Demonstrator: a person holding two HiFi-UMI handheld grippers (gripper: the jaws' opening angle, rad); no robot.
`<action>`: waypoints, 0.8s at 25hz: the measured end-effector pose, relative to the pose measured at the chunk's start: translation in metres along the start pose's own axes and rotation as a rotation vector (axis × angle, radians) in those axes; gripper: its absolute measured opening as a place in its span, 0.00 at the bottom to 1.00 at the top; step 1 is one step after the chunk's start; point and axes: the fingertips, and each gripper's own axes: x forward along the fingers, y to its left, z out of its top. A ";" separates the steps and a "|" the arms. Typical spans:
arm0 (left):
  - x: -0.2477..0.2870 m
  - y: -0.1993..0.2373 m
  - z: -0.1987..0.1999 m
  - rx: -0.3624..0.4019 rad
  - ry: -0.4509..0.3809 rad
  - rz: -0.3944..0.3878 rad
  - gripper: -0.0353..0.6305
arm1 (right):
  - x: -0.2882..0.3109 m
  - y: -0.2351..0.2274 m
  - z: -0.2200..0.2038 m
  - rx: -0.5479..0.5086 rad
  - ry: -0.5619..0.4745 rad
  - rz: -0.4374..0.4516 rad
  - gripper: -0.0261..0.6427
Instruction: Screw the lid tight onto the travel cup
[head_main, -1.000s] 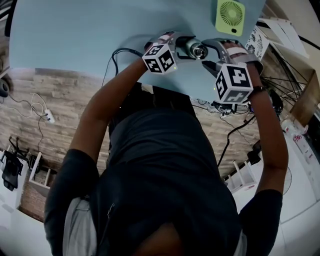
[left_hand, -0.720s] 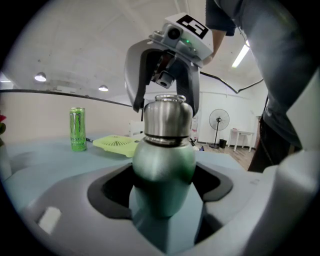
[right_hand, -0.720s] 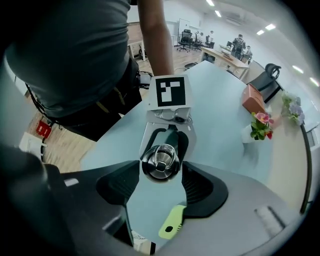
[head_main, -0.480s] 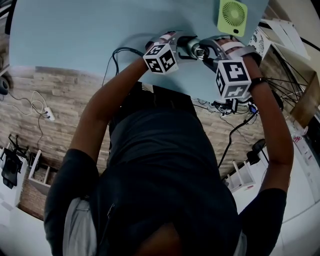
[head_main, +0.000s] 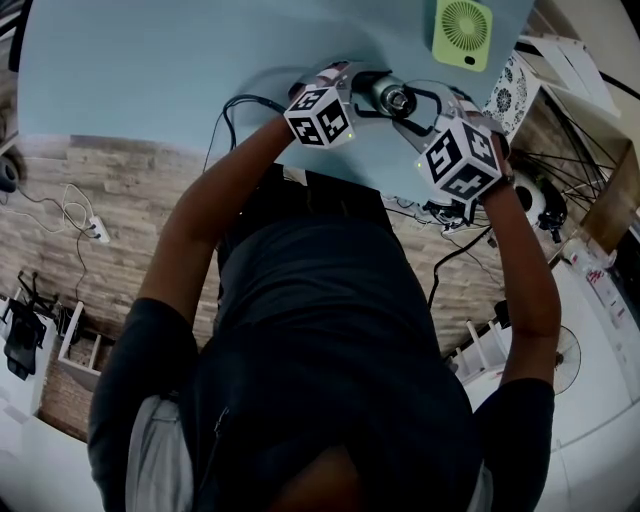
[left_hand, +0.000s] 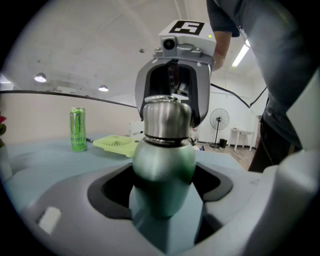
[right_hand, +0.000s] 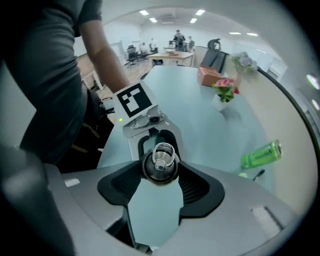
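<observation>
A travel cup stands upright on the pale blue table (head_main: 150, 70), between my two grippers. Its green body (left_hand: 162, 165) sits between the jaws of my left gripper (left_hand: 162, 192), which is shut on it low down. A steel lid (left_hand: 166, 117) with a ring handle tops the cup. From above, my right gripper (right_hand: 159, 172) is shut on that lid (right_hand: 159, 162), with a dark pad pressing each side. In the head view the cup (head_main: 390, 97) shows between the left gripper (head_main: 372, 92) and the right gripper (head_main: 408, 103), near the table's front edge.
A light green fan (head_main: 460, 32) lies on the table beyond the cup. A green can (left_hand: 77, 129) stands farther off, and a small pot of flowers (right_hand: 222, 95) and a pink box (right_hand: 209, 75) sit along the table. Cables (head_main: 235, 105) trail over the near edge.
The right gripper has rolled about the lid: its marker cube has turned and swung slightly left. The left gripper and the cup body have stayed in place.
</observation>
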 end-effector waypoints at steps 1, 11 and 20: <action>0.000 0.000 0.000 0.000 0.000 0.000 0.68 | -0.001 -0.001 0.001 0.074 -0.024 -0.020 0.39; 0.000 0.000 0.000 -0.001 0.001 0.007 0.68 | -0.007 -0.015 0.001 0.798 -0.218 -0.324 0.39; 0.000 0.001 0.000 -0.001 0.000 0.010 0.68 | -0.009 -0.015 -0.001 0.909 -0.271 -0.392 0.39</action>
